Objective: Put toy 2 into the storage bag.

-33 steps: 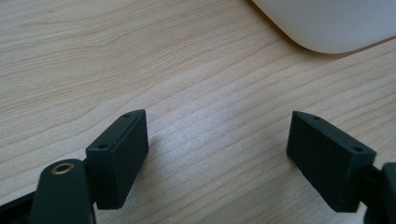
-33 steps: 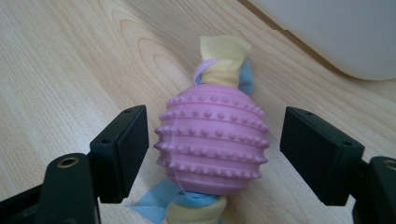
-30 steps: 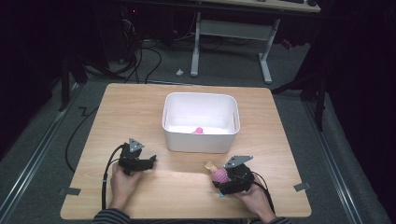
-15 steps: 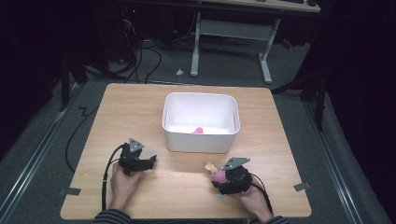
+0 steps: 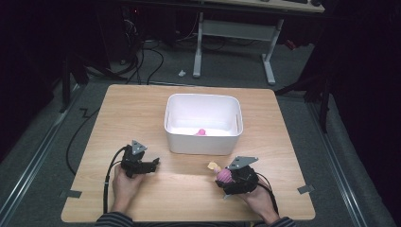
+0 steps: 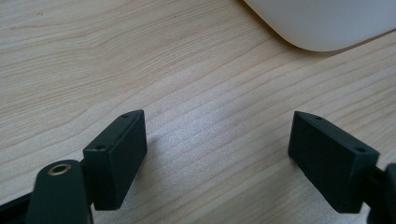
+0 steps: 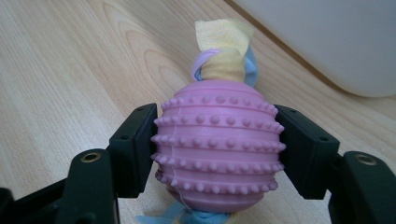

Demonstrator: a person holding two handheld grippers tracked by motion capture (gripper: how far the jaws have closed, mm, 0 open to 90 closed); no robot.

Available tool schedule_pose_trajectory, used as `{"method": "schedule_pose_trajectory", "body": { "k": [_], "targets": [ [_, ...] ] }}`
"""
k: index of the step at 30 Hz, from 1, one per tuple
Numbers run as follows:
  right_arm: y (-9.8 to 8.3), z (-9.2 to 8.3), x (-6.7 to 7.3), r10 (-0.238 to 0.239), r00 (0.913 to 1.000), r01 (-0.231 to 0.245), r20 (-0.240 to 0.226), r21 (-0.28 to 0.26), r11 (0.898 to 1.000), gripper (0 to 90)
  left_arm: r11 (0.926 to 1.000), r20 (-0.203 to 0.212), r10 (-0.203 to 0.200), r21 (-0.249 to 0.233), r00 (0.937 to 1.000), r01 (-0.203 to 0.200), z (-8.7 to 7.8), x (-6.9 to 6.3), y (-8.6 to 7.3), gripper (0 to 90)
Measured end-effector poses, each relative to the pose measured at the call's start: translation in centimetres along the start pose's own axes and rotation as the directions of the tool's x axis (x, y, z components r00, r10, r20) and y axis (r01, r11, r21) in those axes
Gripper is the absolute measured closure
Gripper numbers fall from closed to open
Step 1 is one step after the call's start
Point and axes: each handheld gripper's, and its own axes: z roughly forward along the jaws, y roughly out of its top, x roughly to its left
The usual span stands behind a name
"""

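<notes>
We start from the table (image 5: 142, 109), where the white bin (image 5: 203, 142) sits at the middle toward the far side, and it is our landmark for everything else. Between the bin's near wall and the table's near edge there is a broad bare strip of wood, and on both sides of the bin more open wood, so we have plenty of room to swing. The bin's rim is the edge that matters: if we carry low, we judge the load could knock that near wall. Left of the bin's near corner our left gripper (image 5: 152, 163) rests with its jaws wide apart and nothing between them, well out of the way. Near the bin's right front corner our right gripper (image 7: 217, 149) has just been closing, and its jaws are now clamped on the sides of the pink knobbly ball (image 7: 218, 144). The ball is round and ribbed, so we reckon it could squirm out if we tilt sharply. Smallest of all, the cloth strips (image 7: 224, 51) poking from the ball could snag the rim on the way over.
</notes>
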Motion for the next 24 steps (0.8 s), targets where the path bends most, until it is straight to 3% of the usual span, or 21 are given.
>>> {"method": "schedule_pose_trajectory", "body": {
  "k": [10,15,24],
  "targets": [
    [1.2,-1.8,-0.8,-0.013,0.9996,0.014,0.024,-0.039,0.999,34.6,1.0000,0.003,0.002,0.001,1.0000,-0.002,0.0,0.0,0.0,19.1],
    [1.4,-2.3,-1.5,0.024,0.9997,-0.023,0.008,-0.071,0.997,34.6,1.0000,0.012,0.007,0.004,0.9999,-0.007,0.1,0.0,0.0,17.1],
    [2.2,-2.7,-1.3,0.007,0.9999,-0.006,0.012,-0.065,0.998,34.6,0.9999,0.019,0.012,0.009,0.9998,-0.012,0.1,0.0,0.0,14.9]
  ]
}}
